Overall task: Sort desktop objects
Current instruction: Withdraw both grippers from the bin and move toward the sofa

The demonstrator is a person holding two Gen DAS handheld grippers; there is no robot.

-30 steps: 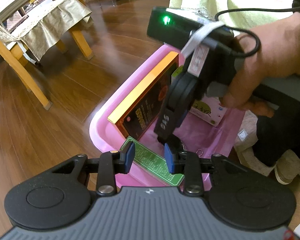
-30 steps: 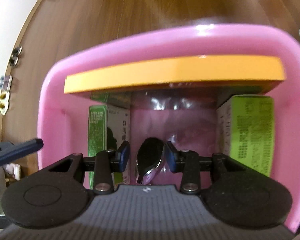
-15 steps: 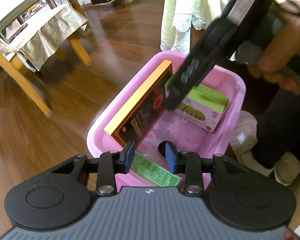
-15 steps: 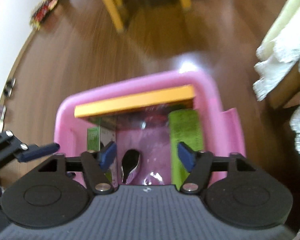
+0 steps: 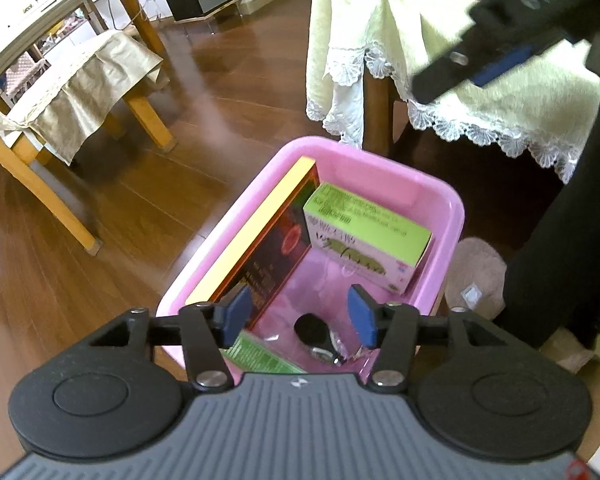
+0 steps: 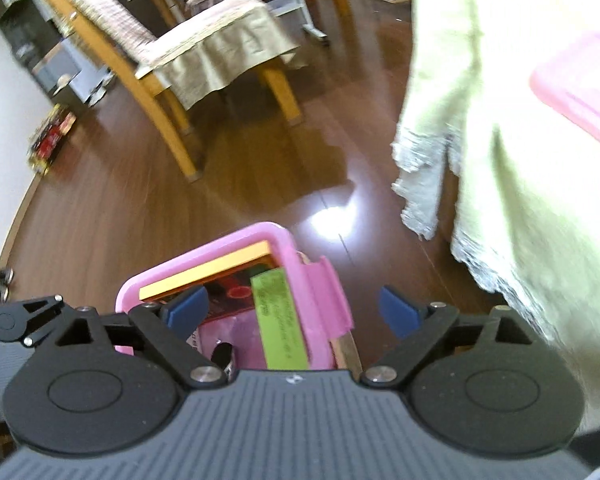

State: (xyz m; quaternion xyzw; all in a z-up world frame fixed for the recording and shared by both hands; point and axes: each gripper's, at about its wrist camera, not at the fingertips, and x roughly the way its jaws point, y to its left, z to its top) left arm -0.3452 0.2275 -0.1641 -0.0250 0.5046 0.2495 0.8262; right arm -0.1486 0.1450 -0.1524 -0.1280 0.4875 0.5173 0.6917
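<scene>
A pink plastic bin (image 5: 440,196) stands on the wooden floor. Inside it an orange-edged dark box (image 5: 260,236) leans on the left wall, a lime-green box (image 5: 364,224) lies at the far right, a green flat box (image 5: 260,356) sits near, and a black wristwatch (image 5: 316,334) rests on the bottom. My left gripper (image 5: 300,316) hovers open above the near end of the bin, empty. My right gripper (image 6: 292,312) is open and empty, raised above the bin (image 6: 284,256); in the left wrist view it shows at the top right (image 5: 496,64).
A table with a pale yellow lace-edged cloth (image 5: 440,60) stands right behind the bin; something pink (image 6: 576,84) lies on it. Wooden chairs with beige covers (image 5: 76,84) stand to the left. A person's dark trouser leg (image 5: 560,248) and a fuzzy slipper (image 5: 476,272) are right of the bin.
The right gripper let go of the watch into the bin, opened wide and rose up and away toward the table. The left gripper opened wider and pulled back a little.
</scene>
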